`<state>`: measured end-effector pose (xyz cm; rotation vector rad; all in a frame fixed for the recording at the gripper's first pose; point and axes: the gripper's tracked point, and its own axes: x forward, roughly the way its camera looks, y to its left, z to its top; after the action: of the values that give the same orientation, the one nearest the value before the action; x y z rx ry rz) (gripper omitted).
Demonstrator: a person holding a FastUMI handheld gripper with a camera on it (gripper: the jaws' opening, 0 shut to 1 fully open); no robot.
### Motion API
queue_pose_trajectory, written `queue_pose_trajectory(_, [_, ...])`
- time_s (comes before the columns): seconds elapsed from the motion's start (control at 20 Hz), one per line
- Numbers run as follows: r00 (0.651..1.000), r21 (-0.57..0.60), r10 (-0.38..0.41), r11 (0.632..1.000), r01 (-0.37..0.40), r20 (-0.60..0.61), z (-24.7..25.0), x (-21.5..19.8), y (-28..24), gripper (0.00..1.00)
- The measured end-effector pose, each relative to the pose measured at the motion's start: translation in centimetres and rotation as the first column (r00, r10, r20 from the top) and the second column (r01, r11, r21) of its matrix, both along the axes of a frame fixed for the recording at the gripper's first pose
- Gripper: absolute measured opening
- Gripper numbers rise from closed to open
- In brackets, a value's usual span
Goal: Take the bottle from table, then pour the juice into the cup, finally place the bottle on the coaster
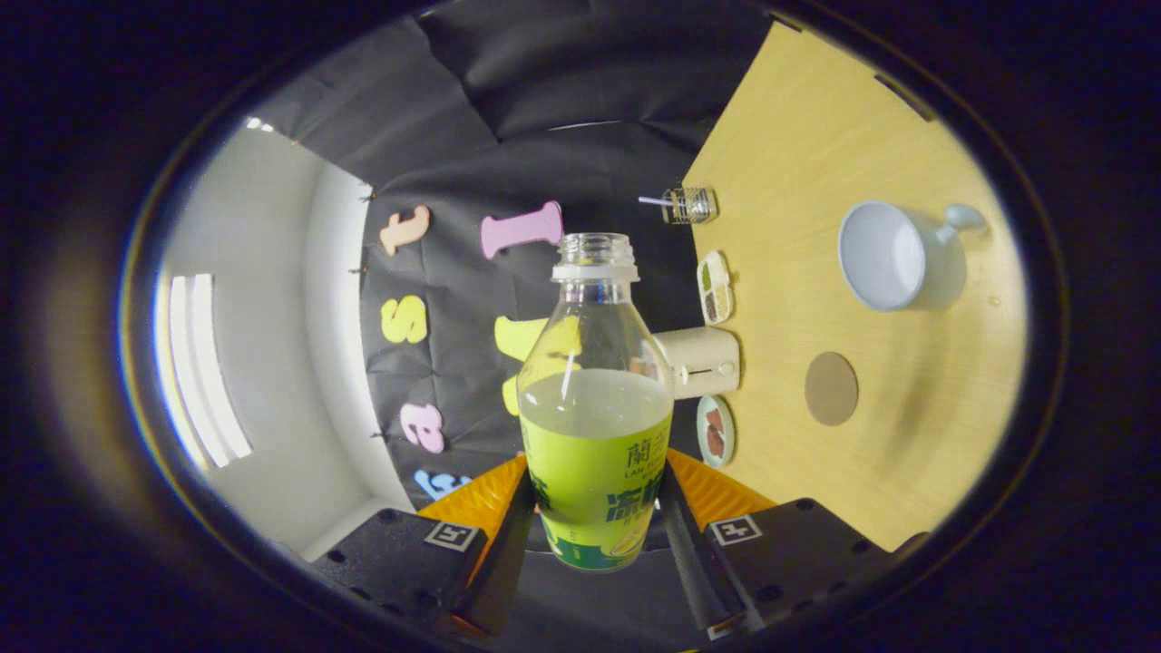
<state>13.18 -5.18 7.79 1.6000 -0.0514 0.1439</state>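
The hand-held gripper [594,508] clamps the uncapped bottle [594,408] by its label, tilted sideways, well short of the cup [884,256] (coaster [831,388] nearer). Juice may spill onto the table [816,163] first.

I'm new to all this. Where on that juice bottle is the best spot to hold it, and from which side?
Around the labelled lower body, from the side, as the gripper does now. Both fingers press on the bottle across its green label. There the walls are widest and fairly straight, whereas the neck narrows higher up. That probably leaves the open, capless mouth free to tip toward the cup.
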Motion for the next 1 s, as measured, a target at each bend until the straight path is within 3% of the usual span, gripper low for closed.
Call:
queue_pose_trajectory(0.1, [0.998,-0.177,-0.032,0.984,0.024,-0.045,-1.4,-0.4,0.3,0.78])
queue_pose_trajectory(0.2, [0.995,-0.323,-0.07,0.945,0.044,-0.067,-2.3,-0.7,0.3,0.78])
queue_pose_trajectory(0.5, [0.984,-0.628,-0.168,0.773,0.091,-0.065,-5.4,-2.0,1.0,0.78])
queue_pose_trajectory(0.65, [0.97,-0.756,-0.237,0.644,0.119,-0.049,-5.9,-2.2,0.2,0.78])
queue_pose_trajectory(0.85, [0.946,-0.892,-0.323,0.434,0.128,-0.022,-5.0,-1.4,-0.8,0.78])
queue_pose_trajectory(1.0, [0.934,-0.948,-0.357,0.297,0.11,-0.003,-4.2,-0.7,-0.3,0.78])
